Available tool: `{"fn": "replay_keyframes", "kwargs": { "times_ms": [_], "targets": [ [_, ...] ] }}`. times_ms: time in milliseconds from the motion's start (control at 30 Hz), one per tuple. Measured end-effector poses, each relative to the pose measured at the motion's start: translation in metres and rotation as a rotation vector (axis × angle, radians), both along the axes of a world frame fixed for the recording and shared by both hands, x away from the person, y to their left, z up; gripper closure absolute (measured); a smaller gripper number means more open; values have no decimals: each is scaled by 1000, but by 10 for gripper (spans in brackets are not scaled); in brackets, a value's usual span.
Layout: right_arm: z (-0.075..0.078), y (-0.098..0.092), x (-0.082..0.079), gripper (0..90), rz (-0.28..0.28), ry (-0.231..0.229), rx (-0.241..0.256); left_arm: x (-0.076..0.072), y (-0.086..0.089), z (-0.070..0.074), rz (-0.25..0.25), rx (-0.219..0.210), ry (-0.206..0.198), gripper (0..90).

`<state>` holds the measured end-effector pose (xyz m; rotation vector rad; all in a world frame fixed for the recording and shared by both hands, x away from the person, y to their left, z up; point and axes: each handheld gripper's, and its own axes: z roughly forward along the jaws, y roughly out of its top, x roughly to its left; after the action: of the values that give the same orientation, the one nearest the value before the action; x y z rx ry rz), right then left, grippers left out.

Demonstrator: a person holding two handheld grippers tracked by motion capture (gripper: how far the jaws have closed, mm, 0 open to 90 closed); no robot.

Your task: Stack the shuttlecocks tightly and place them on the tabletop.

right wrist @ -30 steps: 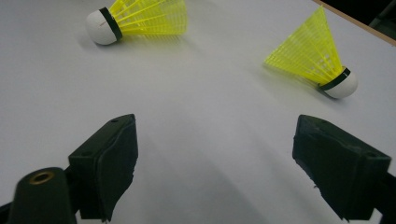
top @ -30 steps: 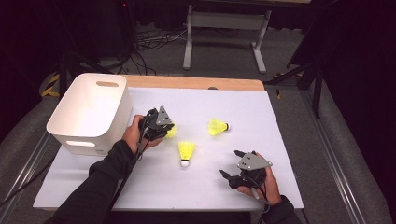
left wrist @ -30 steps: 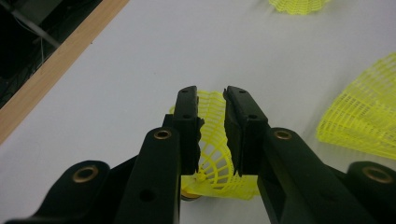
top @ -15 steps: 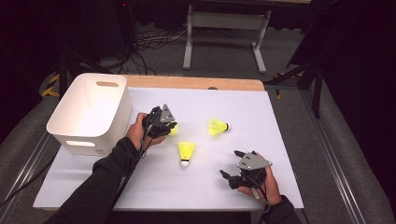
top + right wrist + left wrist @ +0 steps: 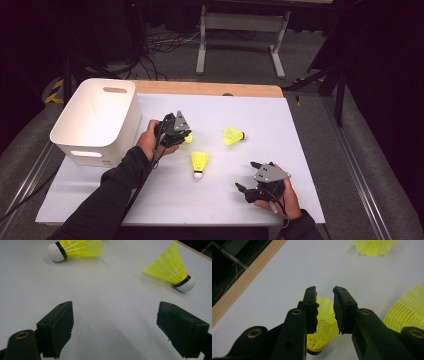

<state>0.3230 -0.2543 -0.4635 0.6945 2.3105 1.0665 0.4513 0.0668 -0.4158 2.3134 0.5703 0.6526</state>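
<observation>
Yellow plastic mesh is flexing between the left gripper (image 5: pixel 324 293) jaws, which are closing on the shuttlecock (image 5: pixel 325 322) skirt just beside the white bin (image 5: pixel 95 120) (featherlight, crushable, so I'd grip gently near the cork); right gripper (image 5: pixel 115 327) is resting wide open, holding nothing.

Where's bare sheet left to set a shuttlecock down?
Free: the strip beyond the far shuttlecock toward the wooden edge, and the near-left corner below the white bin. Crowded: between left tool, middle shuttlecock and right tool.
</observation>
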Motion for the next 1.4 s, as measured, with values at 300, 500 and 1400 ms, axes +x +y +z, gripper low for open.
{"fn": "replay_keyframes", "kwargs": {
  "times_ms": [300,500,1400],
  "targets": [
    [-1,1,0,147,9,7,-7,-2,-3,0,-12,13,-3,750],
    [-1,2,0,146,14,10,-12,-3,-3,1,-20,7,14,759],
    [-1,3,-1,146,15,7,-11,-23,16,16,-63,-49,-48,728]
  ]
}}
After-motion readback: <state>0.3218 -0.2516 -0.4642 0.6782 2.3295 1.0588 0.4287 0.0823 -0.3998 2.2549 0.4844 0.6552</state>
